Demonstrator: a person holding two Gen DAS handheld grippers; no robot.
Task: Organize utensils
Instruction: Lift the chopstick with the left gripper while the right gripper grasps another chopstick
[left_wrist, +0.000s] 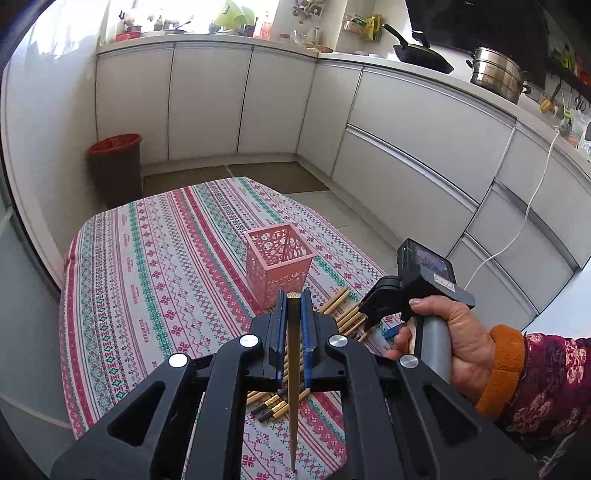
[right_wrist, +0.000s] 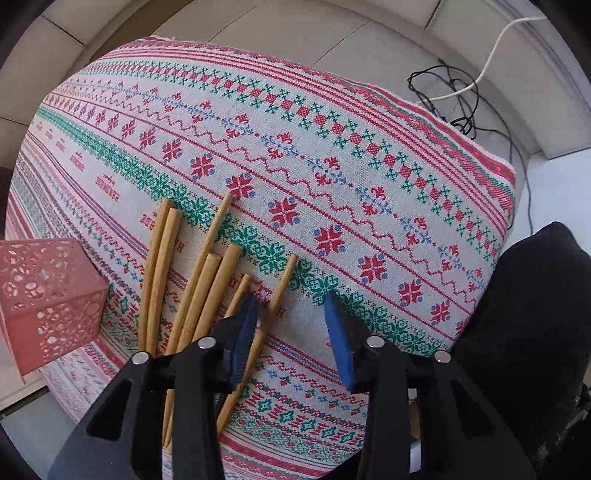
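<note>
Scanning edges: the table (left_wrist: 155, 266) under its striped cloth ends at 12 o'clock in the left wrist view, with bare floor tiles beyond; in the right wrist view its corner falls away at 3 o'clock.
Open room: the cloth from 9 to 11 o'clock of the pink basket (left_wrist: 279, 264) lies bare.
Surroundings: white cabinets (left_wrist: 406, 147) wrap from 10 to 3 o'clock; a red-lined bin (left_wrist: 115, 166) stands on the floor at 10 o'clock; a tangle of black cable (right_wrist: 454, 99) and a white cord lie on the floor at 1 o'clock in the right wrist view.
Left gripper (left_wrist: 294, 317): clamped on one dark chopstick (left_wrist: 293, 387), its square end poking out at 12 o'clock toward the basket just beyond.
Right gripper (right_wrist: 291, 325): held in a hand (left_wrist: 447, 339), pointing down at the cloth, jaws partly apart; one blue pad overlaps a chopstick, but I cannot tell whether it touches.
Loose chopsticks (right_wrist: 195, 280): fanned on the cloth at 10 to 11 o'clock of the right gripper, just beside the basket.
</note>
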